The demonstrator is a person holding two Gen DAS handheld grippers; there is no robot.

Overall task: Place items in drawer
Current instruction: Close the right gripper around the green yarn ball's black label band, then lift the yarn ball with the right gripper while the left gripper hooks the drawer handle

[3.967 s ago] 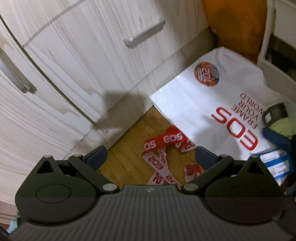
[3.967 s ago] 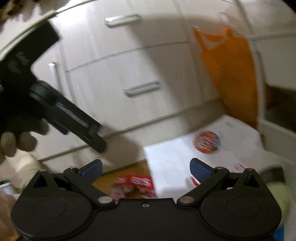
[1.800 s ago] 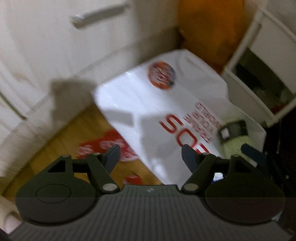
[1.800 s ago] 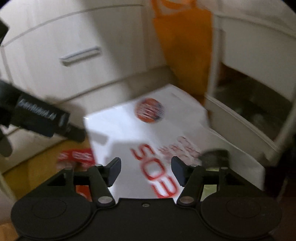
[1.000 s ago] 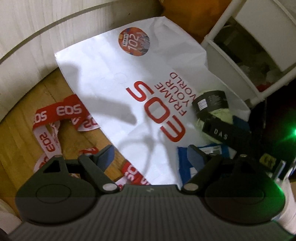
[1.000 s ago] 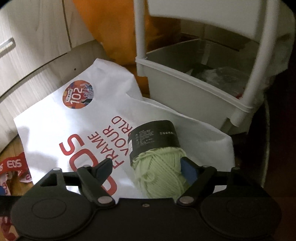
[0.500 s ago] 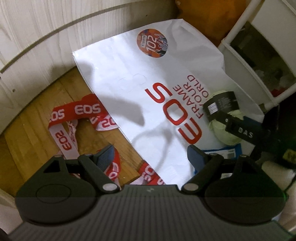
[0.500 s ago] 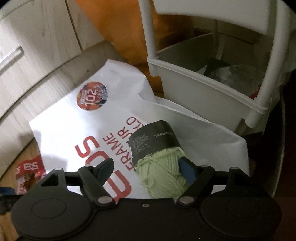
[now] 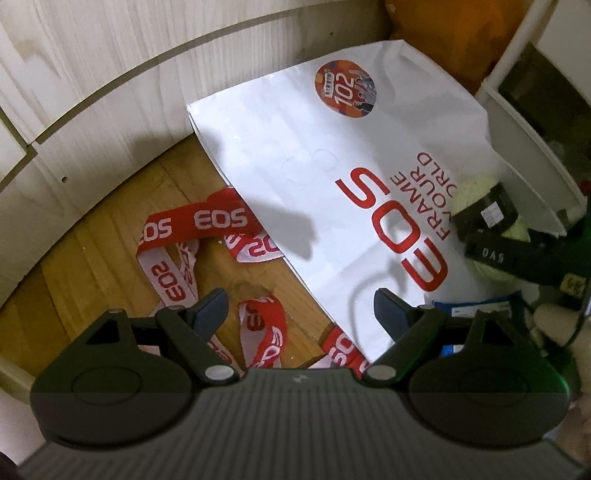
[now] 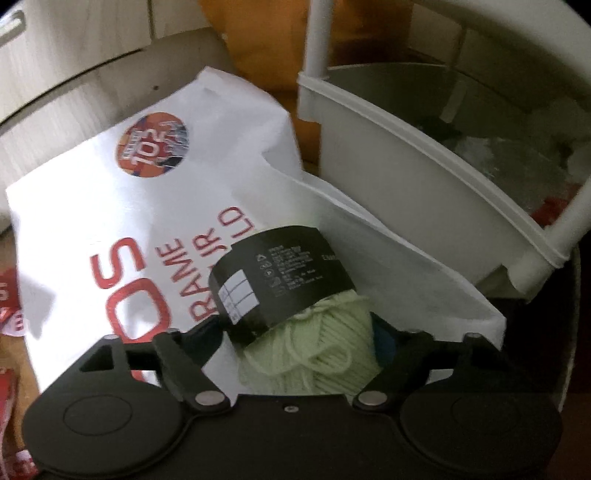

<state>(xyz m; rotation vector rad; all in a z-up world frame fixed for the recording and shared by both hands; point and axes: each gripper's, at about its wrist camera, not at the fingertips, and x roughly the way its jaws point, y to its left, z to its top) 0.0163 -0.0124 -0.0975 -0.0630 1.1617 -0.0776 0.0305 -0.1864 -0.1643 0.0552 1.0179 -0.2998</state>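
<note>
1. Biggest thing we see is the pale wood-grain cabinet front [image 9: 110, 74], curving across the top of the left wrist view, with a metal drawer handle [image 10: 7, 26] just peeking into the top left corner of the right wrist view.
2. Next, the white plastic storage bin [image 10: 406, 177] with its upright white post [image 10: 316, 37], standing just beside the bag's far edge.
3. The flat white paper bag with red "EOS" lettering and a round orange sticker [image 9: 332, 147] lies on the wooden floor [image 9: 103, 266], one corner near the cabinet base.
4. An orange plastic bag [image 9: 443, 33] is bunched up behind the white one.
5. A red-and-white "EOS" lanyard strap [image 9: 207, 221] is looped on the floor, partly tucked under the bag.
6. Our left gripper [image 9: 301, 308] tilts steeply down over the floor, jaws spread wide with nothing between them, only strap and bag edge below.
7. Our right gripper [image 10: 299, 345] also points down at the skein of pale green yarn with a black paper band [image 10: 317, 332], which lies on the bag. The jaws have just been closing, the yarn sits between them, but we can't tell if the pads press it yet.
</note>
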